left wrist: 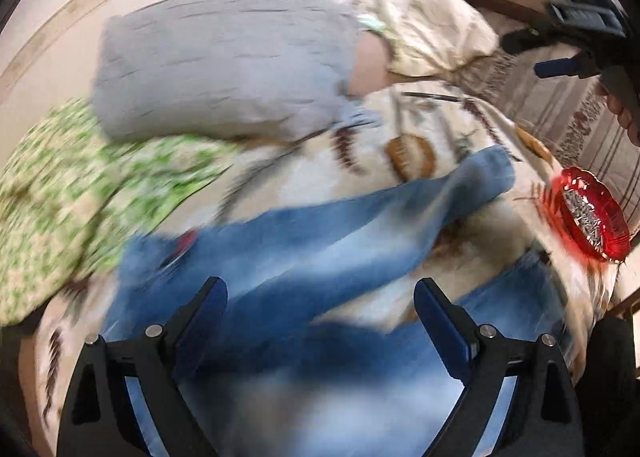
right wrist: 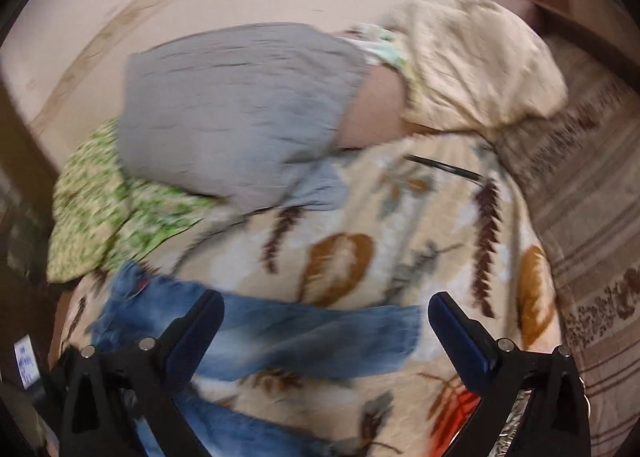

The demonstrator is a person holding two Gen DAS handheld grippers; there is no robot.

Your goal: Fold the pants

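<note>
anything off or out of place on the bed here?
Yes. A red scalloped glass dish holding small silvery pieces sits at the edge of the leaf-print blanket, beside the blue denim pants, where moving fabric might tip it. The pants' legs lie splayed apart. Nothing looks spilled.

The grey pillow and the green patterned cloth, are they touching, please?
Touching. In the right wrist view the grey pillow lies over the upper edge of the green patterned cloth, with no gap between them; the left wrist view agrees.

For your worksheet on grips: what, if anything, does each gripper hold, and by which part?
Nothing. The left gripper and right gripper both stand open above the blue jeans, pads clear of the cloth.
</note>
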